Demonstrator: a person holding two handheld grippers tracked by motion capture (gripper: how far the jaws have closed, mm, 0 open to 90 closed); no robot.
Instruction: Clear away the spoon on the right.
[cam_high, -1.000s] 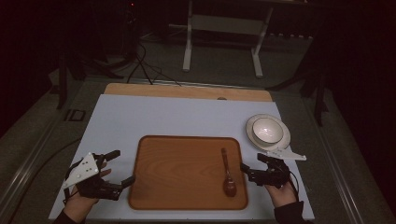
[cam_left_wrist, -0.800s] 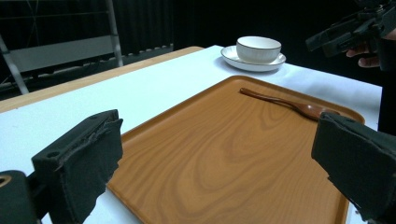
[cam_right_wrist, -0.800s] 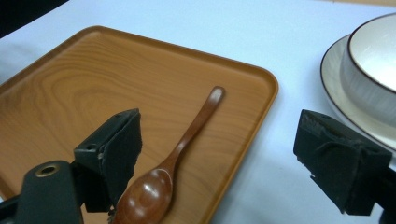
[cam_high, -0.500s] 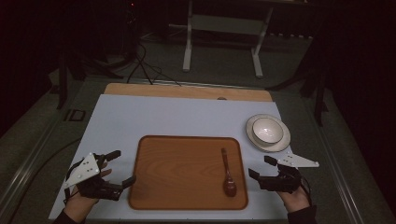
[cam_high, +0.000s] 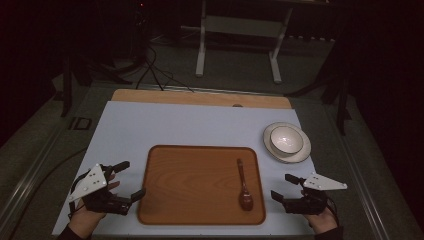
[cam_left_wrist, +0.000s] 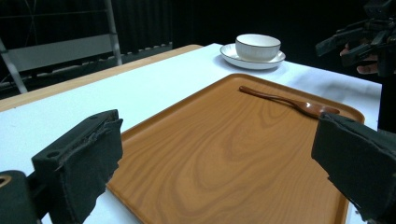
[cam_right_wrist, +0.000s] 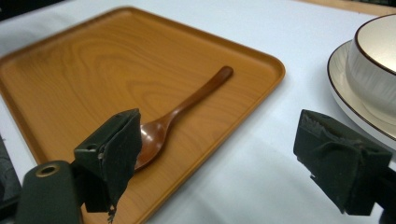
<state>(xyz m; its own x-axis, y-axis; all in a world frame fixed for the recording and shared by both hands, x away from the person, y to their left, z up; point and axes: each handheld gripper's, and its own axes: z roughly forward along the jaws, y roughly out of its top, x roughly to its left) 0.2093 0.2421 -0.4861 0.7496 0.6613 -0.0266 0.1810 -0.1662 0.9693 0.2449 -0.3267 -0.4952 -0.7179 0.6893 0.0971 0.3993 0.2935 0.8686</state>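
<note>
A wooden tray (cam_high: 190, 185) lies in the middle of the white table near its front edge. On the tray's right side rests a dark wooden spoon (cam_high: 243, 185) with its bowl toward me, also seen as the spoon (cam_left_wrist: 289, 101) and the spoon (cam_right_wrist: 177, 116). A white bowl (cam_high: 286, 140) sits on a white plate (cam_high: 304, 152) at the right. My left gripper (cam_high: 129, 179) stands open just left of the tray, holding nothing. My right gripper (cam_high: 281, 186) is open right of the tray, below the plate, with nothing between its fingers.
The tray (cam_left_wrist: 224, 154) spreads ahead in the left gripper view, with the bowl (cam_left_wrist: 258, 45) on its plate (cam_left_wrist: 233, 56) beyond it. A bare wooden strip (cam_high: 200, 97) runs along the table's far edge. A metal stand (cam_high: 237, 30) and cables lie on the dark floor behind.
My right gripper has pulled back from the tray's right rim toward the table's right front corner. The left gripper has stayed where it was.
</note>
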